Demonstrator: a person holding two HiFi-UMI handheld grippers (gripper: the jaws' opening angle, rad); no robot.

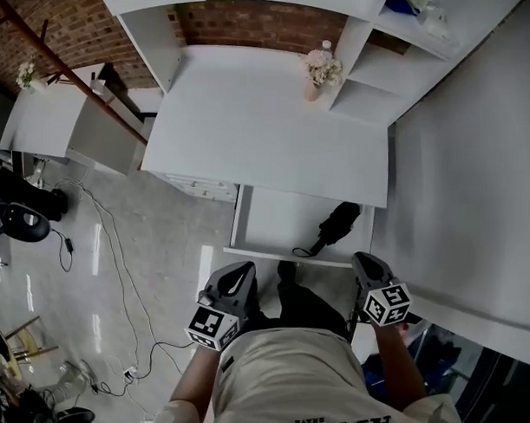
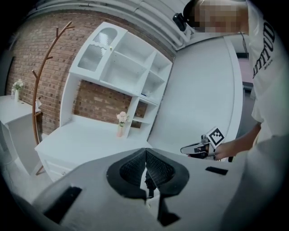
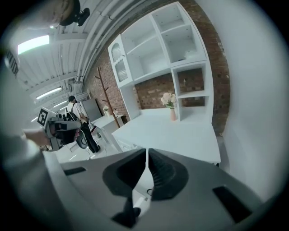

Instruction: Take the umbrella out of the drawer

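Head view shows the umbrella (image 1: 337, 224) lying in the open drawer (image 1: 248, 217) below the worktop (image 1: 244, 120), left gripper view shows my left gripper (image 2: 146, 168) with fingers (image 2: 133, 170) pressed together on nothing, right gripper view shows the right gripper (image 3: 147, 169) likewise, so arriving closed I could shove it deeper.

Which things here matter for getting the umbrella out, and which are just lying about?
For the job: umbrella, open drawer, left tool, right tool.
Lying about: flower vase, coat rack, chair.
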